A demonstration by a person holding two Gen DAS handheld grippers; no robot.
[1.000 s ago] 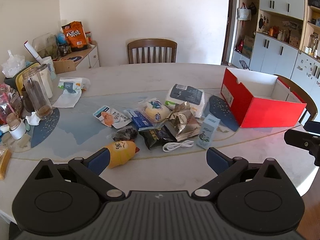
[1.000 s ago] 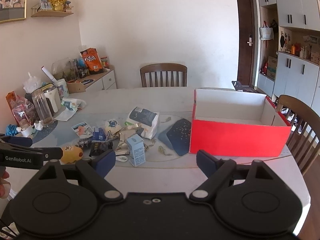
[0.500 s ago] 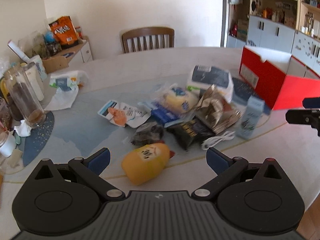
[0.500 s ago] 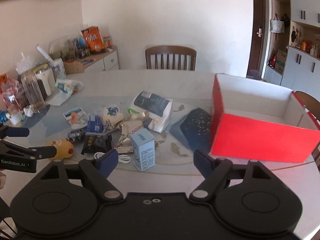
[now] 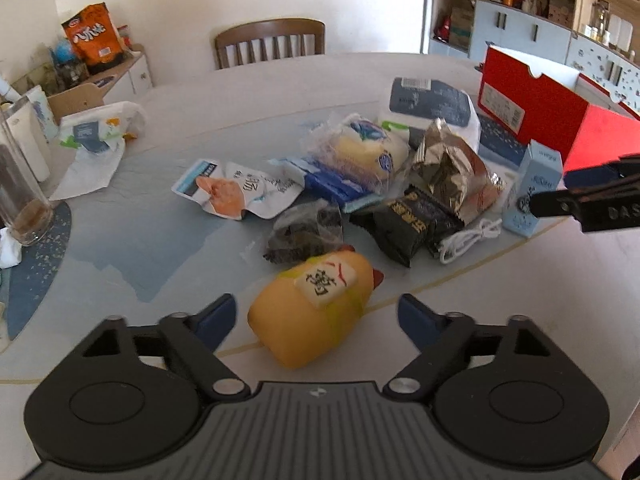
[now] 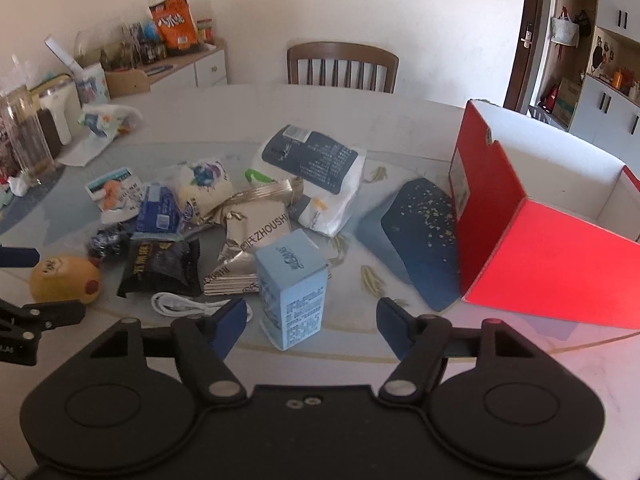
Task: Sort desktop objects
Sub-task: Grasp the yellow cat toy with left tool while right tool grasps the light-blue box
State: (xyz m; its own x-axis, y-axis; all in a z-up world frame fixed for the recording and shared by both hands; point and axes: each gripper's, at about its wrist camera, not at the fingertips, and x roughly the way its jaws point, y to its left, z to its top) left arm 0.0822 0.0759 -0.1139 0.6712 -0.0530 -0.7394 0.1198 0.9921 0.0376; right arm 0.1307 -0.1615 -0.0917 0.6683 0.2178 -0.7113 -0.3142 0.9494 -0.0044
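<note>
A yellow chicken-shaped toy (image 5: 316, 312) lies on the round table between the blue pads of my left gripper (image 5: 318, 316). Its jaws are closing, with a gap on both sides of the toy. A light blue carton (image 6: 294, 292) stands upright between the pads of my right gripper (image 6: 312, 320), whose jaws are closing too and do not touch it. Behind both lies a pile of snack packets: a black packet (image 5: 408, 224), a silver foil bag (image 5: 452, 168), a wrapped bun (image 5: 360, 152) and a white cable (image 5: 472, 236). The open red box (image 6: 552, 236) stands at the right.
A glass jar (image 5: 20, 184), cups and a crumpled tissue pack (image 5: 96, 132) crowd the table's left side. A dark blue mat (image 6: 420, 240) lies beside the red box. A wooden chair (image 6: 342, 66) stands at the far edge, with cabinets at the right.
Both grippers have come down and forward toward the pile. The yellow toy now sits between the left pads and the blue carton between the right pads. Both pairs of jaws have narrowed.
</note>
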